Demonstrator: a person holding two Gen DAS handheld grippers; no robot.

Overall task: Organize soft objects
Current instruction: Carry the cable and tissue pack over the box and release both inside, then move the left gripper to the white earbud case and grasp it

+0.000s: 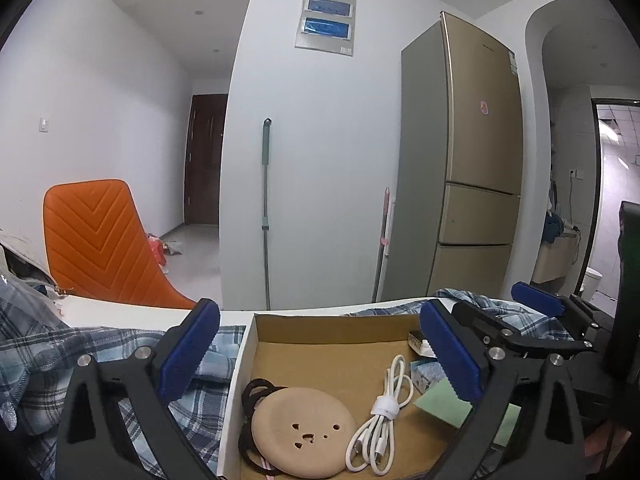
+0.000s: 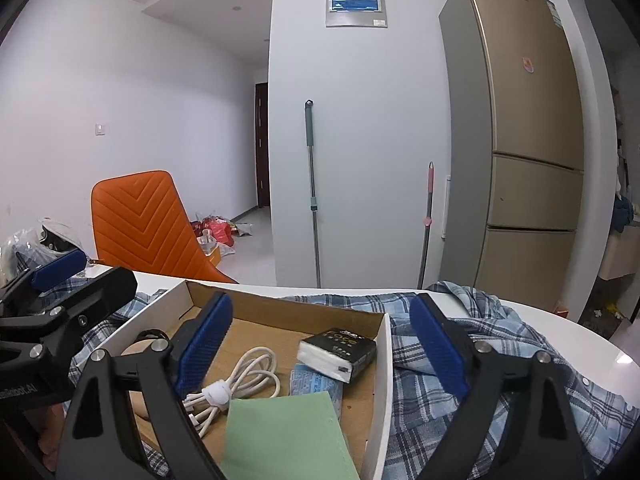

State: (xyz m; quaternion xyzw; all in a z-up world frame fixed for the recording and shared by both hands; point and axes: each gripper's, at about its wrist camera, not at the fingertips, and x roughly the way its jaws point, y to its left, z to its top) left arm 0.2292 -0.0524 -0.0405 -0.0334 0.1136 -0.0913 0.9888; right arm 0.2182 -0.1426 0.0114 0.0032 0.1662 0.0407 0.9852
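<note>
A shallow cardboard box (image 1: 320,332) (image 2: 280,312) stands on a white table, on top of a blue plaid shirt (image 1: 44,356) (image 2: 492,364) that spreads out on both sides. In the box lie a beige round pad (image 1: 304,426), black hair ties (image 1: 256,392), a coiled white cable (image 1: 384,404) (image 2: 236,384), a black tissue pack (image 2: 340,350), a blue packet (image 2: 310,382) and a green sheet (image 2: 280,436). My left gripper (image 1: 320,356) is open and empty over the box. My right gripper (image 2: 324,344) is open and empty over the box's right side.
An orange chair (image 1: 100,244) (image 2: 144,224) stands behind the table. Two mop handles (image 1: 265,216) lean on the white wall beside a gold fridge (image 1: 472,168). A plastic bag (image 2: 24,244) lies at the table's far left.
</note>
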